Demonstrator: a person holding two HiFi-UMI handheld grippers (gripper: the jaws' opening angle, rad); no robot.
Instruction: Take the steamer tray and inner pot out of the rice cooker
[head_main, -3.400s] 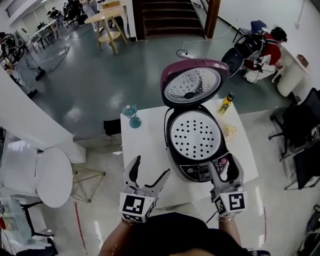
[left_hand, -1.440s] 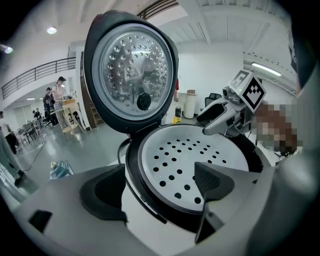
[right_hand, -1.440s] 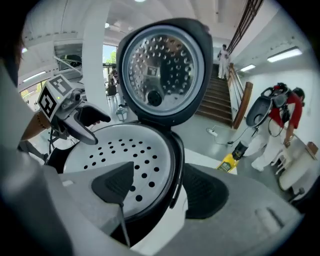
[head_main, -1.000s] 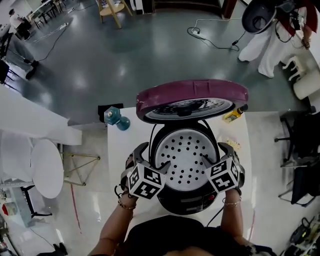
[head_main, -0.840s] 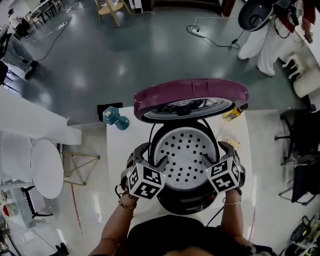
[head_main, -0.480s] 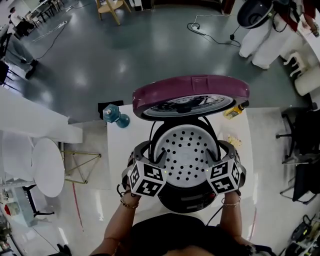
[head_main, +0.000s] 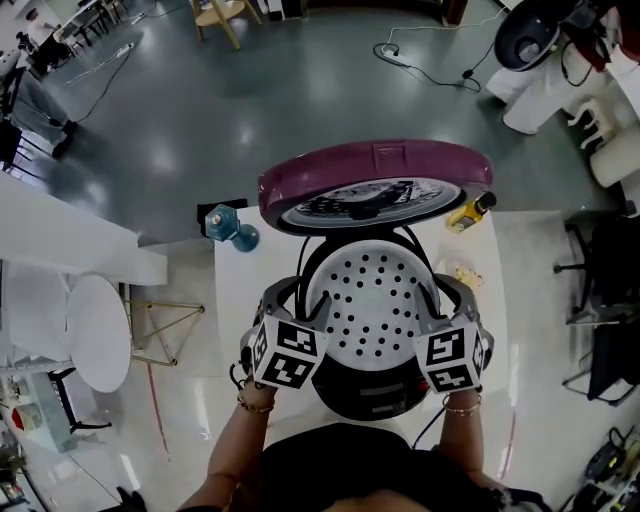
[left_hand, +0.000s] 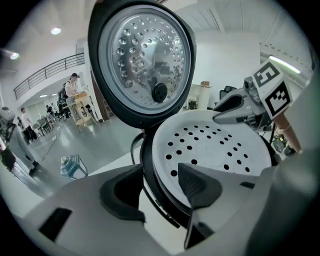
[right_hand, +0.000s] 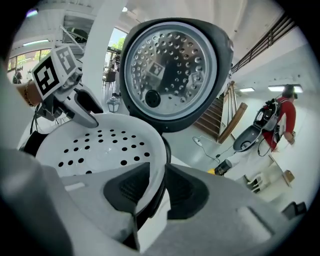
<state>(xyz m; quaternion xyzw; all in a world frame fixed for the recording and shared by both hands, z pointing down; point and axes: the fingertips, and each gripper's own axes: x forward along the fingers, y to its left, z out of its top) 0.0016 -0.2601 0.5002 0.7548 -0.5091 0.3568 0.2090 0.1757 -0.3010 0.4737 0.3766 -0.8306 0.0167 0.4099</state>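
Right gripper (head_main: 441, 300) is pinching the steamer tray's (head_main: 372, 300) rim, left gripper (head_main: 301, 303) half-closed astride the opposite rim, both just closing; lid (head_main: 375, 170) overhanging

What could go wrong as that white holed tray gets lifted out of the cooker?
1. The right tool, its jaws just closing, pinches only the thin rim of the steamer tray; it could slip or tip.
2. The left tool's jaws, also just closing, straddle the tray edge and the cooker's black rim; they might catch there, lifting unevenly.
3. The open lid leans over the tray; a straight lift may bump it.
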